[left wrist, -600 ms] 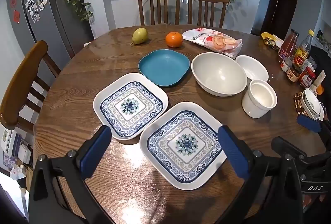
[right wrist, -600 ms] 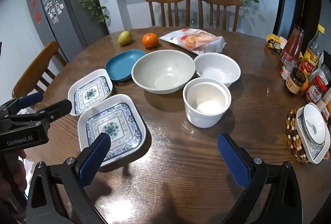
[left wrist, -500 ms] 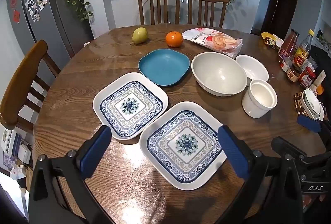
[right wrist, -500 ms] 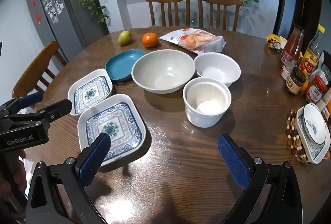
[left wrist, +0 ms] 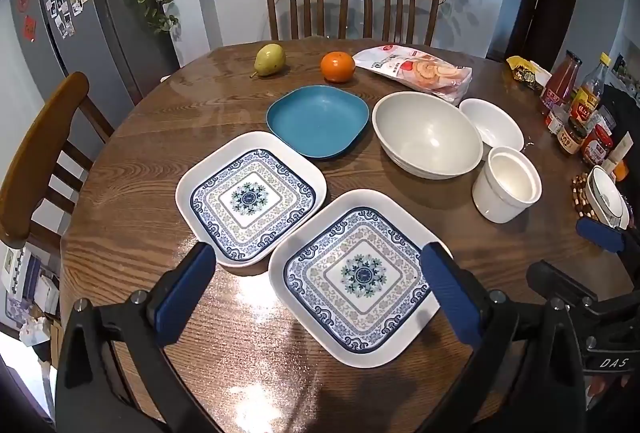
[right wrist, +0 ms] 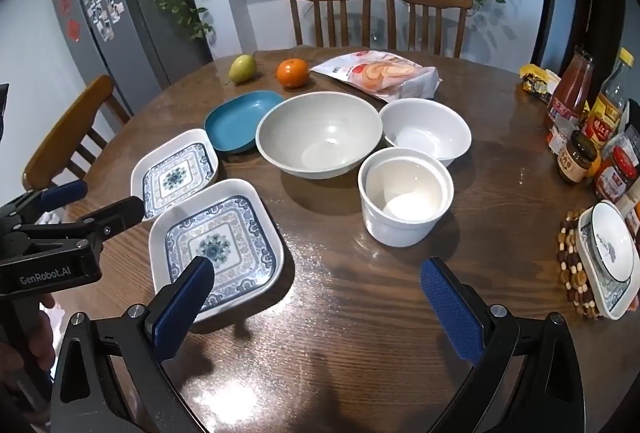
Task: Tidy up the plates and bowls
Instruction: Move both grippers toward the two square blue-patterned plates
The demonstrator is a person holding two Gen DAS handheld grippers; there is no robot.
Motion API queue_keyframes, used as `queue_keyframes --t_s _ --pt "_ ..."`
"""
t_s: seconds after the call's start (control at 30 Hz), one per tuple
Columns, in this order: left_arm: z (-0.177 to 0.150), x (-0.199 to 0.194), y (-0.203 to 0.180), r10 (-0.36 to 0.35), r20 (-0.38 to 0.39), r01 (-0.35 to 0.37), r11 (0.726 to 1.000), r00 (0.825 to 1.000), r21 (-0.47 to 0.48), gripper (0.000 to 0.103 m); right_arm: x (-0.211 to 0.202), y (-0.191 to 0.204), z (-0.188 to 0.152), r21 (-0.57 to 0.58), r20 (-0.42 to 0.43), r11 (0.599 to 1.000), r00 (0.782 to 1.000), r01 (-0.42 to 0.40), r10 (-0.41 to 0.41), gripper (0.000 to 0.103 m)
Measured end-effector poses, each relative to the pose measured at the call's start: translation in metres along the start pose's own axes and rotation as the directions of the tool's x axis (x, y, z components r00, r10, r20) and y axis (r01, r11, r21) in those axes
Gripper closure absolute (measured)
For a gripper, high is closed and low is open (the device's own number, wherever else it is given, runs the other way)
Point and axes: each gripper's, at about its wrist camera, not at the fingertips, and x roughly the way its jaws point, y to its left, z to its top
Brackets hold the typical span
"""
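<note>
We see two square white plates with blue floral patterns, one low at centre (left wrist: 356, 277) and one (left wrist: 251, 197) up-left of it, nearly touching. Above them lies a square teal plate (left wrist: 318, 119). To its right sit a large grey bowl (left wrist: 427, 135), a white bowl (left wrist: 492, 125) and a white straight-sided cup (left wrist: 506, 191), all upright.

Black angular left tool (left wrist: 316, 285), right tool (right wrist: 316, 297) alike, ribbed blue pads, silver screws (white "GenRobot.AI" lettering)

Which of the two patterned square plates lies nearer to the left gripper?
The patterned plate on the right of the pair, in front of the grey bowl. It lies between the left gripper's open fingers in view; the other patterned plate sits farther back, beside the blue plate.
</note>
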Motion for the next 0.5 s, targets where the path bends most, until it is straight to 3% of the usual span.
queue_keyframes --t_s 0.37,0.5 --pt "-0.001 0.008 0.004 -0.005 -0.025 0.004 1.000 1.000 -0.017 0.001 0.009 0.000 0.000 0.007 -0.024 1.000 1.000 -0.017 0.017 0.000" --pt "-0.003 0.016 0.011 -0.048 -0.052 0.045 0.997 0.997 -0.055 0.001 0.014 0.000 0.001 0.012 -0.030 0.999 0.999 -0.037 0.038 0.000"
